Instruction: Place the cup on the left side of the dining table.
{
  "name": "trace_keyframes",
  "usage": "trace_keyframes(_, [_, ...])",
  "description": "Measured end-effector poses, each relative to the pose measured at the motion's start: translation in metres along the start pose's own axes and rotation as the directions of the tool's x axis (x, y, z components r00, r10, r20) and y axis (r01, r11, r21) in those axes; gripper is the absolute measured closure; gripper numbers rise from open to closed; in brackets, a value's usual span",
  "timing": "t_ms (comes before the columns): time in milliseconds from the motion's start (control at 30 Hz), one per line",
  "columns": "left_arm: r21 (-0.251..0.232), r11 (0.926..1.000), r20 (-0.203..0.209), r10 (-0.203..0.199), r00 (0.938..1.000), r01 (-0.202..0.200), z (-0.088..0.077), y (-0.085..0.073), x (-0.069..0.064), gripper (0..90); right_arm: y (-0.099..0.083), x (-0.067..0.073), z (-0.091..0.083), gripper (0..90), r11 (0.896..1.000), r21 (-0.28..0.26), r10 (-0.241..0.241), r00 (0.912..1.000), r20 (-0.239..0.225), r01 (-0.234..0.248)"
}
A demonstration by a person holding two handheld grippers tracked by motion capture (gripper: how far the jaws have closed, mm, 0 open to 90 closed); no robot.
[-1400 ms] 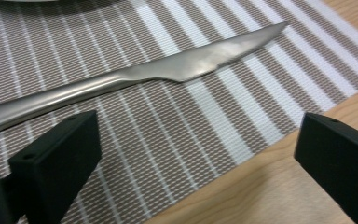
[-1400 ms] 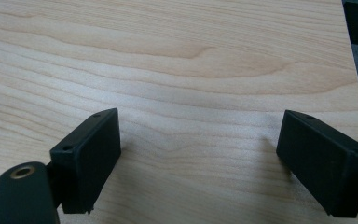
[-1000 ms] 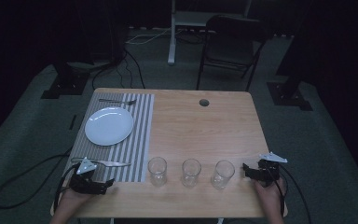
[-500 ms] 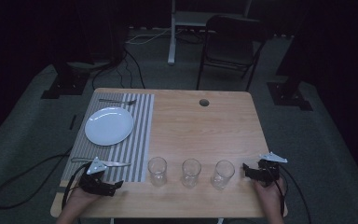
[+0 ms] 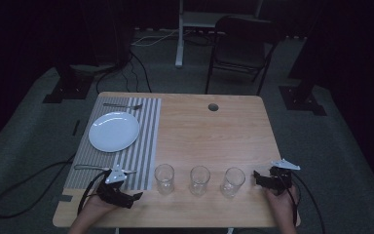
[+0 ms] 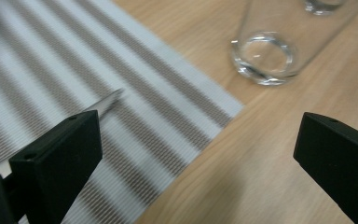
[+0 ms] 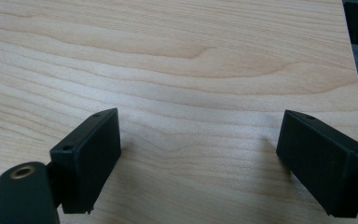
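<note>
Three empty glasses lined up along the lower edge of the high view: left glass (image 5: 164, 178), middle glass (image 5: 199, 180), right glass (image 5: 233, 182), each standing apart from its neighbour. Left gripper (image 5: 135, 196) at lower left, jaws spread wide, holding nothing, parked right off the near corner of the striped placemat (image 5: 148, 146), near the left glass. In the left gripper view, same glass (image 6: 263, 53) at upper right, placemat corner between the jaws, plus a thin metal tip, probably a knife (image 6: 106, 101), bit blurry. Right gripper (image 5: 256, 177) at lower right, jaws also wide and empty, flat on bare wooden table (image 5: 214, 136) near its right edge. Loads of open wood mid-frame. White plate (image 5: 114, 131) and fork (image 5: 121, 105) at upper left on the mat.
</note>
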State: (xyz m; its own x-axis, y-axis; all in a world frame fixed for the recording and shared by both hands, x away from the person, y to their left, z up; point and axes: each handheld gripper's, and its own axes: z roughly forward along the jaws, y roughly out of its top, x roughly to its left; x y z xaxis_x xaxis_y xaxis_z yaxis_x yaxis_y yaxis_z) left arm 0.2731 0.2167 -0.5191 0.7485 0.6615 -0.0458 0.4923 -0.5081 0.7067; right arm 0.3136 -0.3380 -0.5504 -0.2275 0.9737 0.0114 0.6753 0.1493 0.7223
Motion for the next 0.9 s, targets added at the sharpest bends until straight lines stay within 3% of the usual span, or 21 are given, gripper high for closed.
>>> trace_keyframes(133, [-0.004,1.0,0.054,0.009,0.9985,-0.008,0.006,0.006,-0.007,1.5,0.0,0.0,0.0,13.2,1.0,0.0,0.0,1.0,0.0,0.0])
trace_keyframes(300, [0.002,0.9994,0.087,0.035,0.9956,-0.035,0.018,0.015,-0.018,1.6,0.0,0.0,0.0,13.2,1.0,0.0,0.002,1.0,0.0,-0.002])
trace_keyframes(667, [-0.028,0.9974,0.119,0.069,0.9906,-0.066,0.032,0.031,-0.033,1.5,0.0,0.0,0.0,13.2,1.0,-0.001,0.002,1.0,0.001,-0.002])
trace_keyframes(900, [-0.088,0.9944,0.12,0.069,0.9904,-0.058,0.031,0.039,-0.037,1.6,0.0,0.0,0.0,13.2,1.0,-0.001,0.002,1.0,0.001,-0.002])
